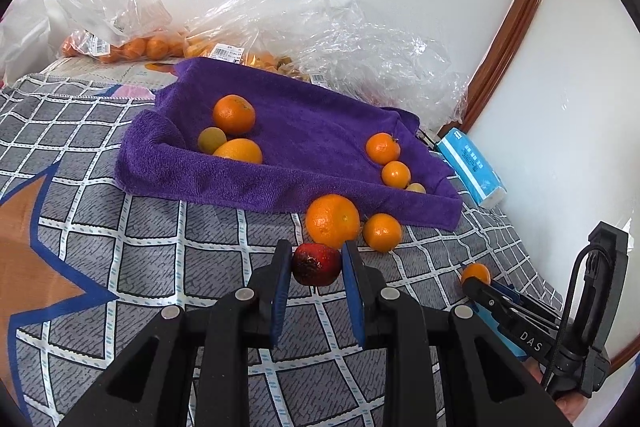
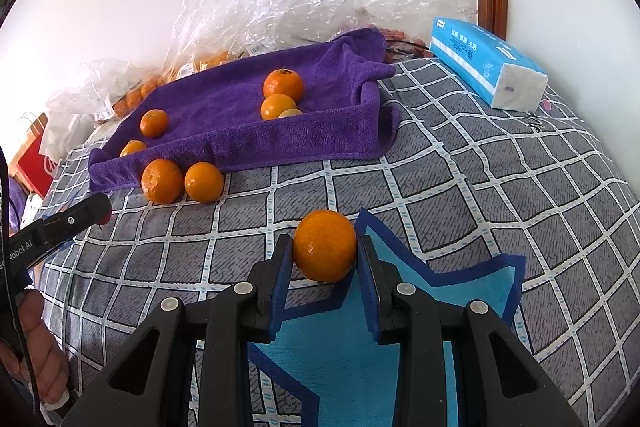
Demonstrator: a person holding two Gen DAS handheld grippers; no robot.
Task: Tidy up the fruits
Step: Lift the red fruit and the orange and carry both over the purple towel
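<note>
My left gripper is shut on a small dark red fruit just above the bedspread. My right gripper is shut on a small orange; it also shows in the left wrist view. A purple towel shaped like a tray holds several oranges and small yellowish fruits. Two oranges lie on the bedspread just in front of the towel's near edge, also in the right wrist view.
A grey checked bedspread covers the surface. Clear plastic bags with more oranges lie behind the towel by the wall. A blue tissue pack lies at the right, near a wooden door frame.
</note>
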